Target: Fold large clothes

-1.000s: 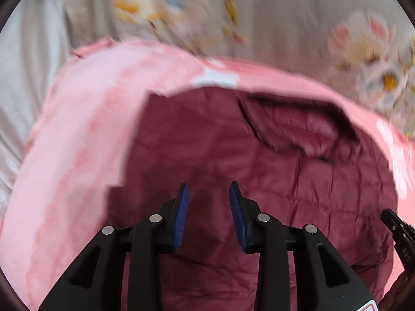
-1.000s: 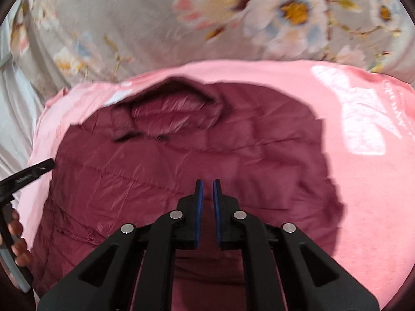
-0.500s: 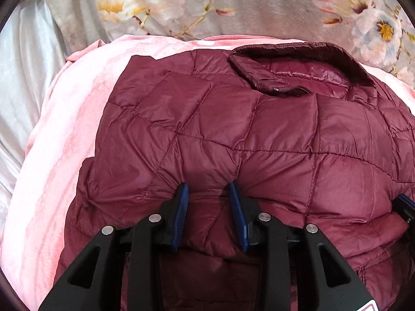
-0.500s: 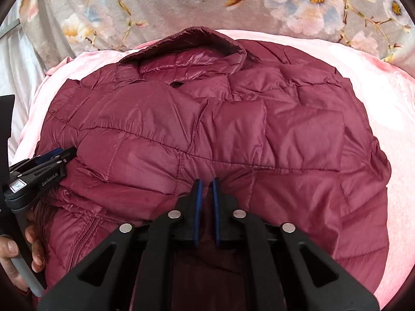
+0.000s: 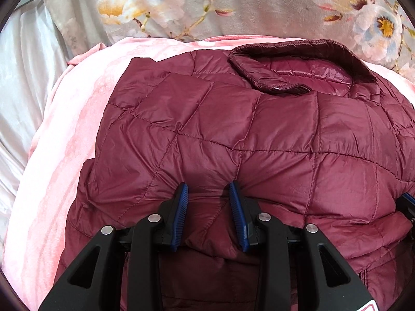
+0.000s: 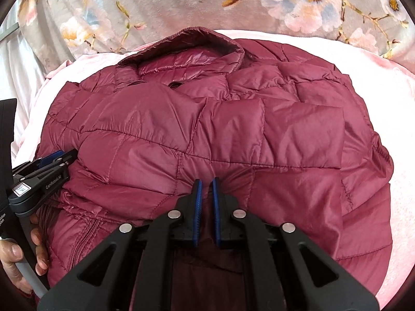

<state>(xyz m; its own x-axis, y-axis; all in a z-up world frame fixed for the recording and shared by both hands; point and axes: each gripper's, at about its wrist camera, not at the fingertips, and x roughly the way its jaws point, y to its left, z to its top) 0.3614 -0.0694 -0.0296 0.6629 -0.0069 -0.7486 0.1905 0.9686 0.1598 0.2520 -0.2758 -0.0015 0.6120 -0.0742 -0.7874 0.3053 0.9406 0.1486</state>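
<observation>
I am gripping a folded maroon puffer jacket with both sets of fingers on a pink blanket.

Through the left wrist camera, my left gripper (image 5: pixel 208 189) is pinching a thick fold of the jacket (image 5: pixel 246 134): padded fabric is bulging between the blue fingers (image 5: pixel 181 207), which are pressing on it from both sides. The jacket is spreading away ahead of them, its collar (image 5: pixel 298 59) at the far edge, the pink blanket (image 5: pixel 72 129) lying beneath and a floral cover (image 5: pixel 259 7) beyond. Through the right wrist camera, my right gripper (image 6: pixel 206 184) is clamping nearly shut on a thin pleat of the jacket (image 6: pixel 259 129), which is lying directly ahead of the fingers. My left gripper (image 6: pixel 55 159) is biting the jacket's left edge, with my left hand (image 6: pixel 15 254) below it.
</observation>
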